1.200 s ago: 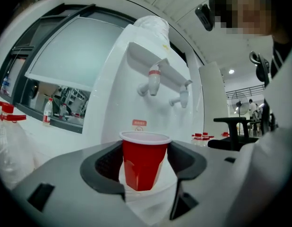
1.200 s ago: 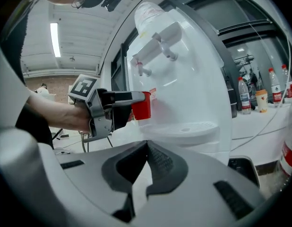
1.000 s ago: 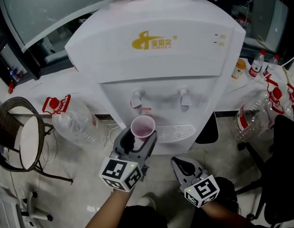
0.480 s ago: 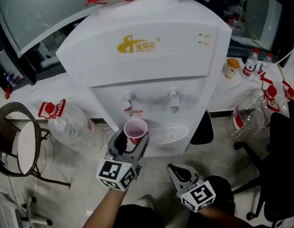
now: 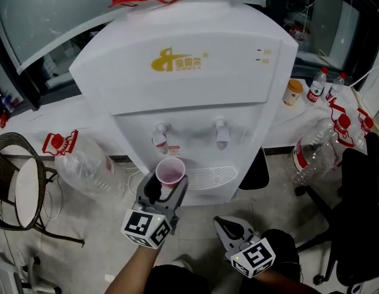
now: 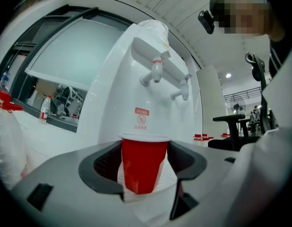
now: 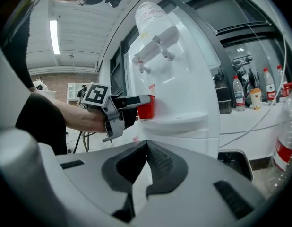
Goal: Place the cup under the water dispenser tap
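Observation:
A red plastic cup [image 5: 170, 170] with a white rim stands upright between the jaws of my left gripper [image 5: 167, 181], which is shut on its sides. In the left gripper view the cup [image 6: 142, 162] fills the gap between both pads. It hangs in front of the white water dispenser [image 5: 183, 72], just below the left tap [image 5: 160, 138] and at the left end of the drip tray [image 5: 209, 176]. A second tap [image 5: 221, 130] sits to the right. My right gripper [image 5: 231, 226] waits lower right, shut and empty; in its own view the right gripper [image 7: 146, 148] faces the cup [image 7: 146, 107].
Big empty water bottles lie on the floor at the left [image 5: 85, 164] and right [image 5: 315, 149] of the dispenser. A wicker chair [image 5: 21, 176] stands far left, a black office chair [image 5: 361, 213] far right. Small bottles [image 5: 316, 84] stand on the counter behind.
The head view has drifted, so the dispenser sits a little further left and lower in the frame. Against the dispenser, both grippers and the cup keep their places.

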A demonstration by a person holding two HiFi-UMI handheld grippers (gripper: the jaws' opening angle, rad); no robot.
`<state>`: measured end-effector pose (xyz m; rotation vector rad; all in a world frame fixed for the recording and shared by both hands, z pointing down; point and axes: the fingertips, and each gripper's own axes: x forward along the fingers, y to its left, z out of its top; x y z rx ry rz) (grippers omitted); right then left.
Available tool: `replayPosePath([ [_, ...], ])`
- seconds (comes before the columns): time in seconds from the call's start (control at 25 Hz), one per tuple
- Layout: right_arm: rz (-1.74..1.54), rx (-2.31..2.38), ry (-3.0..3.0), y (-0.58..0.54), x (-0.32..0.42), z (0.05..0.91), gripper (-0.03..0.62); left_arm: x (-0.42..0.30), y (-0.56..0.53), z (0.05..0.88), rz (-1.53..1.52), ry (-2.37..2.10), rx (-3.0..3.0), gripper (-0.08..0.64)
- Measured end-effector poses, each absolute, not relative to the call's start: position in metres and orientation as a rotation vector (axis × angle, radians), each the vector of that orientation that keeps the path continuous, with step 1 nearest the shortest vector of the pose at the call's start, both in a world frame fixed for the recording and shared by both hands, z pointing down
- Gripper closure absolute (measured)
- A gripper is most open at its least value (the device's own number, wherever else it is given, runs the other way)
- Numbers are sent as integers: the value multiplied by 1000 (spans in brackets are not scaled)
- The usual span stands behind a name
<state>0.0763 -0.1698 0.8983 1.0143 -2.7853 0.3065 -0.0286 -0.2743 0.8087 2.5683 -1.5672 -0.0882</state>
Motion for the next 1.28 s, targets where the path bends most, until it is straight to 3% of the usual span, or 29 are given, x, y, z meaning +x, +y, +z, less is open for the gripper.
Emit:
replayPosePath([
  [0.72, 309, 1040, -2767, -158, 95, 904, 594, -22, -280, 827, 11, -1575, 2492, 273],
  [1.28, 318, 1044, -2761, -147, 98, 904, 594, -25, -267, 829, 0, -1551, 2467, 224],
])
